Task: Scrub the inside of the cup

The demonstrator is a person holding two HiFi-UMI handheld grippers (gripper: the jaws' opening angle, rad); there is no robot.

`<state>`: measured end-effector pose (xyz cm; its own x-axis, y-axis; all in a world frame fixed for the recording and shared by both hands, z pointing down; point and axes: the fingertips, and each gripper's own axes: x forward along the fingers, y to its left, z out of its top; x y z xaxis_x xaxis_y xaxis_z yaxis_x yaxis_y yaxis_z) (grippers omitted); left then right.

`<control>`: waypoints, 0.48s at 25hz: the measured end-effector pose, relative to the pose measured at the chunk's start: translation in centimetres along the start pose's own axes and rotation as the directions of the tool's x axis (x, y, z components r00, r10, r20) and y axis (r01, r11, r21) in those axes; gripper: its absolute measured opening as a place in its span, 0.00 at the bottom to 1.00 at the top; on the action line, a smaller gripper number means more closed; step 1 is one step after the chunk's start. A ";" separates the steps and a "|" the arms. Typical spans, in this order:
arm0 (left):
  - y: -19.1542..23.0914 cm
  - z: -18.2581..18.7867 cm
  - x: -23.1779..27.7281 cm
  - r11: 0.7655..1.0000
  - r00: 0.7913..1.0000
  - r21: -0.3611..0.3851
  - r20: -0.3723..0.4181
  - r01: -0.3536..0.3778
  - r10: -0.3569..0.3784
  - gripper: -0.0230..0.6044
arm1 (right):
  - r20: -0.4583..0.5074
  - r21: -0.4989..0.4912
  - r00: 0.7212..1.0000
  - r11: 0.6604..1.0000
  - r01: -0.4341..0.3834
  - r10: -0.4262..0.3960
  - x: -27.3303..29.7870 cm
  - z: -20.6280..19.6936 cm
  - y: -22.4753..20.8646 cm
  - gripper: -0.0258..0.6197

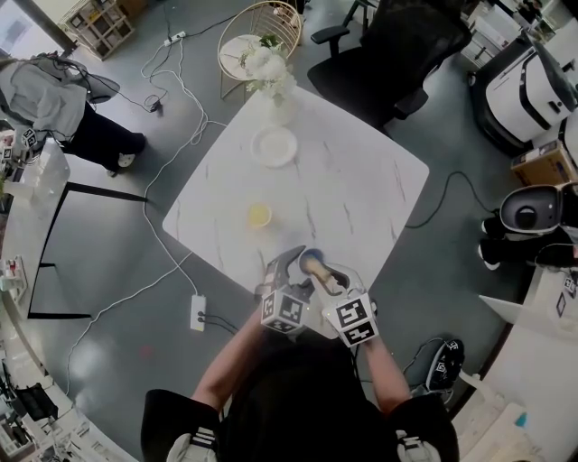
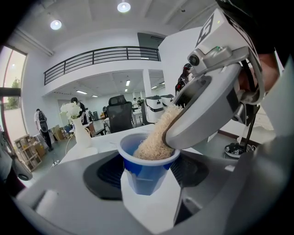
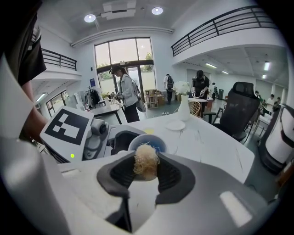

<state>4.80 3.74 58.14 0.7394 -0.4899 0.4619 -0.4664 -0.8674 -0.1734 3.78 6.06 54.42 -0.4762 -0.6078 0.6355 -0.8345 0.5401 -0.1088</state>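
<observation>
Cup (image 2: 148, 170) clamped in left gripper (image 2: 149, 178), brush (image 2: 155, 137) inside.

- Head view: bright, even light. The white table (image 1: 361, 198) is almost washed out, and shadows on the floor (image 1: 117, 226) are soft and faint. Straight lines bend near the edges.
- Left gripper view: round ceiling lights (image 2: 123, 7) flare white and the window (image 2: 13, 92) is blown out. The railing (image 2: 101, 55) bows, and the corners are black.
- The cup (image 2: 146, 167) is fairly sharp, while the grey foreground around it blurs.
- Right gripper view: a tall window (image 3: 123, 57) glows and backlights the people. The brush (image 3: 146, 166) looks soft, and the corners darken.
</observation>
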 end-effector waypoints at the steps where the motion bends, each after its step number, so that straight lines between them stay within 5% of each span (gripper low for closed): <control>1: -0.1 0.0 0.0 1.000 1.000 -0.001 0.000 0.001 -0.001 0.55 | -0.004 0.001 1.000 1.000 0.008 -0.008 -0.1 -0.1 -0.3 0.21; 12: -1.1 0.5 0.3 1.000 1.000 0.027 0.002 0.006 -0.006 0.54 | -0.005 0.022 1.000 0.999 0.029 -0.029 -0.6 0.2 -1.8 0.21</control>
<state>5.81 4.46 58.02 0.7431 -0.4852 0.4609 -0.4490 -0.8722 -0.1941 5.49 5.33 54.10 -0.4502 -0.6203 0.6423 -0.8541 0.5090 -0.1072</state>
